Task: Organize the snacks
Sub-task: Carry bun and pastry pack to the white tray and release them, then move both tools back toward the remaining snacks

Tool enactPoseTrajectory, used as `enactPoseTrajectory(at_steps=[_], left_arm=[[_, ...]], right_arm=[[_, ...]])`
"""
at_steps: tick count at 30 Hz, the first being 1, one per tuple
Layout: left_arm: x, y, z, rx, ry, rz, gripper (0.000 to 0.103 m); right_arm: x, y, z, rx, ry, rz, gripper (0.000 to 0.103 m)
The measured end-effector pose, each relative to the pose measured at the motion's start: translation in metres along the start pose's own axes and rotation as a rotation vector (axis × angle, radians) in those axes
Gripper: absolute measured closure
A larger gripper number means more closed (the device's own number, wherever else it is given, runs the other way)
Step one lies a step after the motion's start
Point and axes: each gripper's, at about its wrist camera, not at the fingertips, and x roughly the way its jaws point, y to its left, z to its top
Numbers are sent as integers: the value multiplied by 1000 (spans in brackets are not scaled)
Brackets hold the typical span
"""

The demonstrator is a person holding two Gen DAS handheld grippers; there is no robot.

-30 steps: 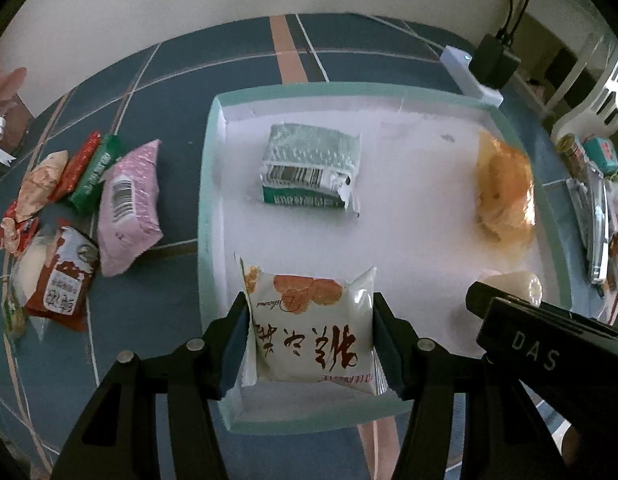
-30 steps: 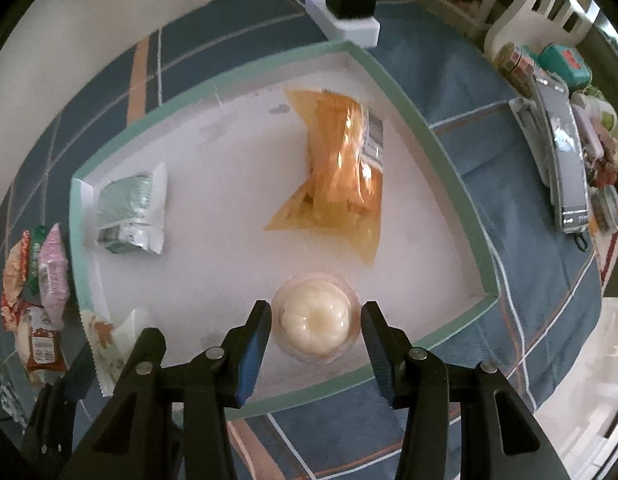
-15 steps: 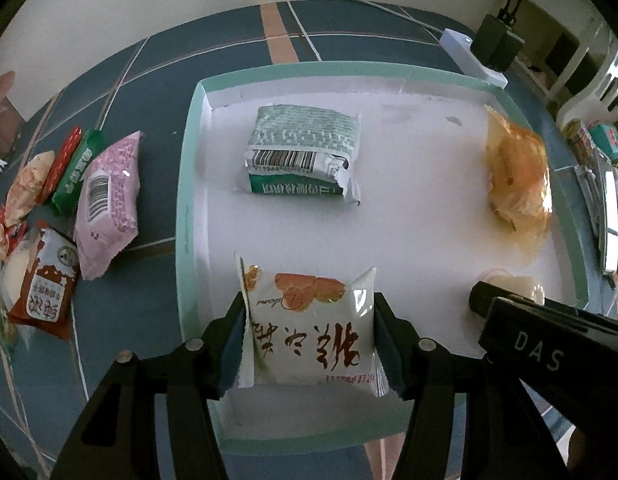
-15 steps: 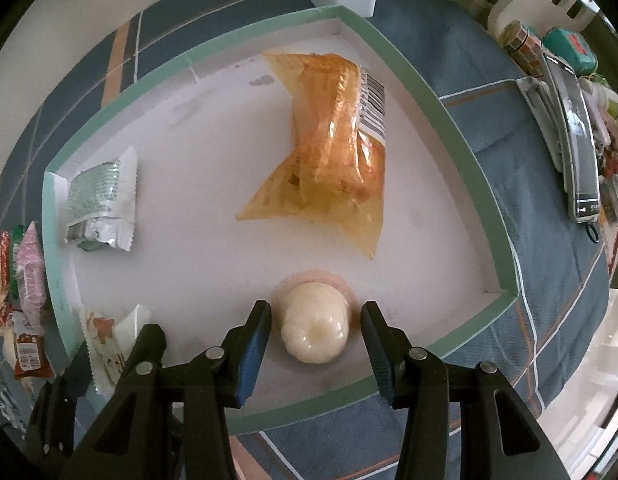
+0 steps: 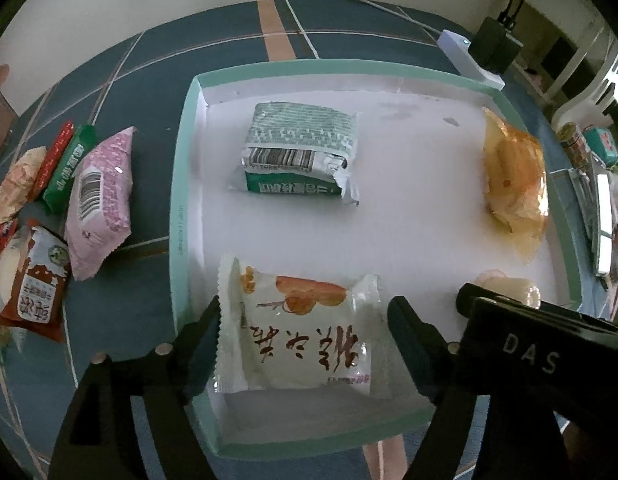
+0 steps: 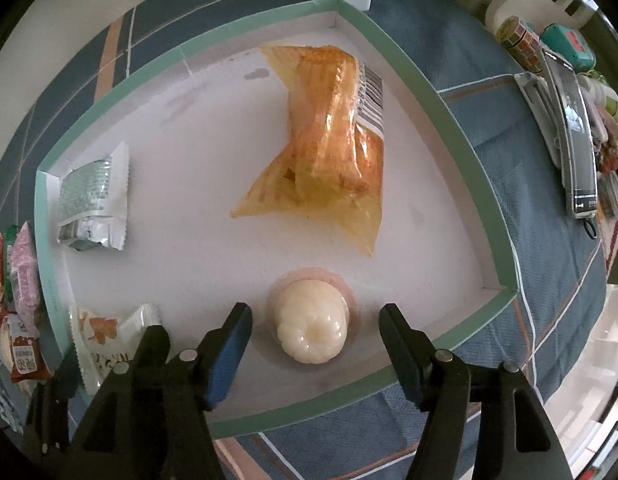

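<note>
1. Only the left wrist view shows the pink snack packet (image 5: 99, 200) lying on the blue tablecloth (image 5: 149, 280) beside the shallow green-rimmed white tray (image 5: 185, 184).
2. Only the right wrist view shows the round white jelly cup (image 6: 311, 326) whole, lying free in the tray.
3. The left gripper (image 5: 305, 332) is spread, straddling the white printed pastry packet (image 5: 301, 328) on the tray floor.
4. The right gripper (image 6: 315, 330) hangs with jaws released, clear of the cup.

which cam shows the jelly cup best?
Right wrist: the jelly cup sits whole, centered between the open right tongs. Left wrist shows only a sliver, behind the right tongs' body.
</note>
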Motion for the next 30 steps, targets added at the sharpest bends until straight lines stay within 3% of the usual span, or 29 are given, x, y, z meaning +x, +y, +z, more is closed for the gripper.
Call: enactPoseTrajectory(at_steps=[3, 7, 14, 16, 25, 30], left_arm=[[-2, 2, 2, -2, 0, -14, 16], [-9, 1, 9, 6, -19, -3, 3], [-30, 9, 12, -39, -68, 19, 2], [-35, 19, 15, -61, -69, 35, 0], [-40, 60, 14, -190, -10, 113, 0], [-46, 96, 21, -261, -18, 116, 0]], right_arm=[[-4, 0, -2, 2, -14, -29, 26], [-17, -1, 0, 12, -55, 6, 16], [-40, 3, -3, -2, -129, 6, 13], [-45, 1, -4, -1, -145, 1, 0], [-47, -8, -2, -8, -164, -9, 0], [-47, -3, -4, -28, -162, -6, 0]])
